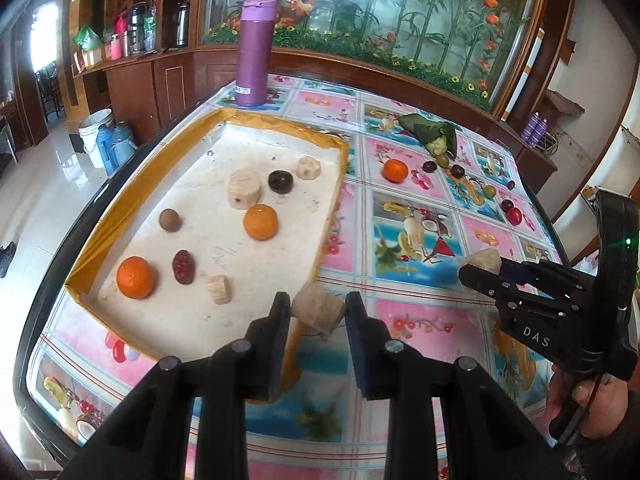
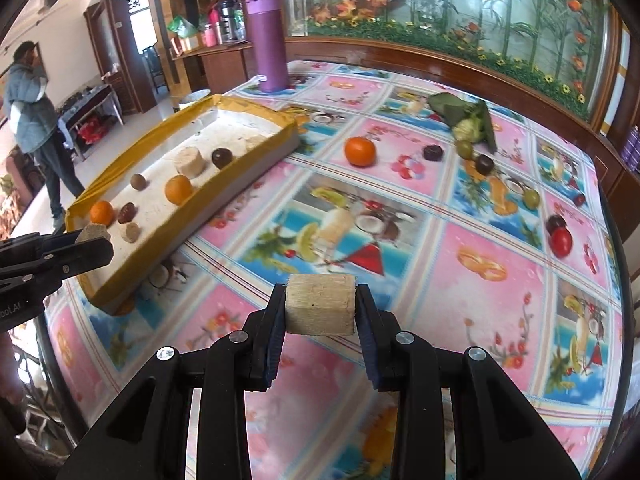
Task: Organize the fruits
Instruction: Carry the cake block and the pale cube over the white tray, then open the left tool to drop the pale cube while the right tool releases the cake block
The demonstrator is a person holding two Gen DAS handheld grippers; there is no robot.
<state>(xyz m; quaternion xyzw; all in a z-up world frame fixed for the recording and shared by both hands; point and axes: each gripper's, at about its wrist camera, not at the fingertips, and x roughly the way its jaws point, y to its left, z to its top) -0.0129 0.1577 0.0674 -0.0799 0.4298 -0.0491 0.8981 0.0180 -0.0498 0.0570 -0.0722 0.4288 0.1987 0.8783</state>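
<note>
My left gripper (image 1: 318, 310) is shut on a pale beige chunk (image 1: 319, 310) and hangs over the near right edge of the yellow-rimmed white tray (image 1: 208, 116). In the tray lie two oranges (image 1: 135, 277), a dark red fruit (image 1: 183, 266), a brown round fruit (image 1: 170, 220), a dark one (image 1: 280, 181) and several beige chunks. My right gripper (image 2: 320, 310) is shut on a second beige chunk (image 2: 321, 309) above the patterned cloth, right of the tray (image 2: 240, 164). Loose on the cloth lie an orange (image 2: 360, 151), dark and green small fruits and a red one (image 2: 561, 241).
A purple flask (image 1: 253, 52) stands beyond the tray's far end. A green leafy bundle (image 2: 464, 114) lies at the back of the table (image 2: 420, 240). A wooden cabinet with a glass flower panel runs behind. A person (image 2: 30, 120) stands at the far left of the room.
</note>
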